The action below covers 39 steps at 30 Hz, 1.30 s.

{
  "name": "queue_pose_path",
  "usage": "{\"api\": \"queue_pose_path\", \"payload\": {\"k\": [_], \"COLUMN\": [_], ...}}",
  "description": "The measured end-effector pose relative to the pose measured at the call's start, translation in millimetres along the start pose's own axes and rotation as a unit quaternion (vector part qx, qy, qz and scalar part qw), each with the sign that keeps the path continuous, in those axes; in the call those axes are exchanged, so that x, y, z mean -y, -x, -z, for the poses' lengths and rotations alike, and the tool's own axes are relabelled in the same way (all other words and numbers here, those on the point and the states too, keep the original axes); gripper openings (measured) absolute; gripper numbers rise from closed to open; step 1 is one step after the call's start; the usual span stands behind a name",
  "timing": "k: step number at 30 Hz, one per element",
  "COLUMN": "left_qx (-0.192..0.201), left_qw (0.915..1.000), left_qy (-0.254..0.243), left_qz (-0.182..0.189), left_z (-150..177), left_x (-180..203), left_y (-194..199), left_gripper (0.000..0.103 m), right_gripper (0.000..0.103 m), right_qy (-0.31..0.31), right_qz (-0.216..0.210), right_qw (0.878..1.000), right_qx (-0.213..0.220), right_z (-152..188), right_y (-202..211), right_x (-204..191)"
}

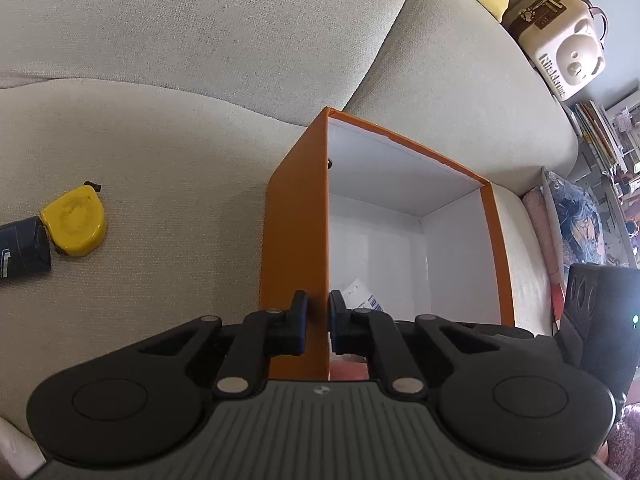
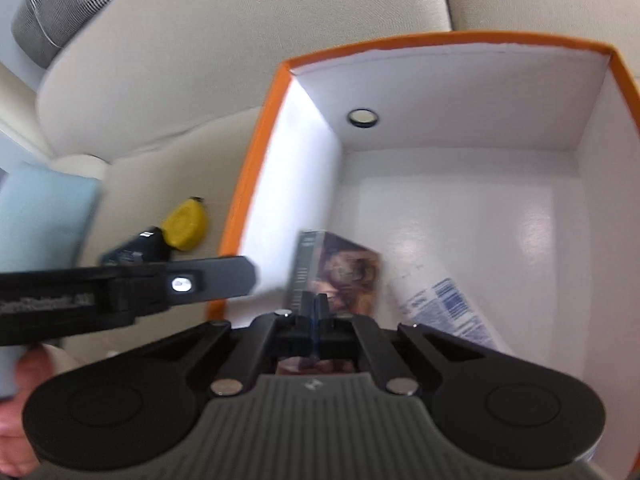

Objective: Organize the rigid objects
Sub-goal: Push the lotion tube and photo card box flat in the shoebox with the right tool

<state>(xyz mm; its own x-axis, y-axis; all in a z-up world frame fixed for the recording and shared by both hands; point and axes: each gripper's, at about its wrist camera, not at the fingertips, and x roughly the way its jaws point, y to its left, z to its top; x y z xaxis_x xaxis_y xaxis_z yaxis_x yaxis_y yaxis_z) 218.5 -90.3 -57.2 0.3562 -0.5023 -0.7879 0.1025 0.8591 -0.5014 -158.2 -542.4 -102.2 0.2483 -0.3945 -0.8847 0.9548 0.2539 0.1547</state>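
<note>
Left wrist view gives you the couch (image 1: 160,140) first, with the orange box (image 1: 294,232) standing on its seat cushion as your landmark. Your left gripper (image 1: 318,320) is clamped on the near wall of the box, one pad outside and one inside, holding it steady. Left of the box, well apart from it on the cushion, lie a yellow tape measure (image 1: 76,222) and, touching it, a dark blue packet (image 1: 24,248); both are still outside and waiting.

From the right wrist view, you look down into the box (image 2: 256,184) over its near edge. Your right gripper (image 2: 316,312) hangs above the opening with its fingers pressed together; blur keeps me from telling whether anything thin is pinched between them, though nothing shows there. Inside the box, near its left wall, a small printed carton (image 2: 340,272) stands on the floor, and beside it a white packet with blue print (image 2: 444,308) lies flat.

So, by my reckoning, two items are in and at least two remain out to the left.
</note>
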Motion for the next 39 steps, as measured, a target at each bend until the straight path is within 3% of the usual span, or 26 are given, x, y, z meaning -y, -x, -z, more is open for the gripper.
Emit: {"api": "queue_pose_path", "payload": {"k": [2, 5, 8, 10, 14, 19, 22, 25, 28, 31, 34, 37, 39], "left_qx": [0.0, 0.0, -0.002, -0.001, -0.001, -0.003, -0.001, -0.001, -0.003, -0.002, -0.001, -0.001, -0.002], "left_qw": [1.0, 1.0, 1.0, 1.0, 1.0, 0.9999, 1.0, 1.0, 0.9999, 1.0, 1.0, 1.0, 1.0], "left_qy": [0.0, 0.001, 0.005, 0.004, 0.005, 0.011, 0.009, 0.009, 0.011, 0.009, 0.009, 0.009, 0.009], "left_qz": [0.001, 0.0, 0.002, -0.001, -0.004, 0.0, -0.002, -0.002, 0.001, -0.001, -0.003, -0.003, -0.003], "left_z": [-0.5, -0.2, -0.7, -0.7, -1.3, -1.2, -0.8, -1.6, -2.1, -2.2, -0.6, -0.7, -0.9], "left_x": [1.2, 0.6, 0.3, 1.1, 2.7, 2.9, 4.4, 5.1, 3.3, 4.5, 5.6, 5.0, 5.2], "left_y": [-1.2, -0.5, -1.0, -1.5, -2.5, -2.5, -2.1, -2.5, -2.8, -3.4, -4.3, -4.3, -4.6], "left_gripper": [0.011, 0.011, 0.011, 0.011, 0.011, 0.012, 0.012, 0.012, 0.012, 0.012, 0.012, 0.012, 0.012], "right_gripper": [0.002, 0.002, 0.011, 0.022, 0.023, 0.03, 0.031, 0.031, 0.031, 0.036, 0.046, 0.046, 0.046], "right_qy": [0.012, 0.006, 0.008, 0.011, 0.006, -0.044, -0.034, -0.031, -0.045, -0.029, 0.009, 0.037, 0.035], "right_qz": [0.01, -0.012, -0.009, -0.001, 0.003, -0.003, 0.023, 0.016, 0.002, 0.055, 0.12, 0.143, 0.133], "right_qw": [1.0, 1.0, 1.0, 1.0, 1.0, 0.999, 0.999, 0.999, 0.999, 0.998, 0.993, 0.988, 0.99], "right_qx": [-0.002, 0.0, -0.004, -0.012, -0.015, -0.018, -0.018, -0.038, -0.005, 0.017, -0.01, -0.037, -0.044], "right_z": [1.9, 4.1, 4.9, 3.2, 0.5, -3.3, -3.4, -2.3, -5.4, -10.8, -10.9, -2.6, -0.3], "right_y": [1.5, 5.8, -1.0, -16.3, -18.7, -20.3, -17.8, -16.7, 3.3, 21.6, 16.4, 3.0, -5.3], "right_x": [-4.7, -7.3, -11.7, -12.0, -12.2, 2.8, 0.9, 1.0, 11.4, 24.9, 35.1, 38.5, 42.8]}}
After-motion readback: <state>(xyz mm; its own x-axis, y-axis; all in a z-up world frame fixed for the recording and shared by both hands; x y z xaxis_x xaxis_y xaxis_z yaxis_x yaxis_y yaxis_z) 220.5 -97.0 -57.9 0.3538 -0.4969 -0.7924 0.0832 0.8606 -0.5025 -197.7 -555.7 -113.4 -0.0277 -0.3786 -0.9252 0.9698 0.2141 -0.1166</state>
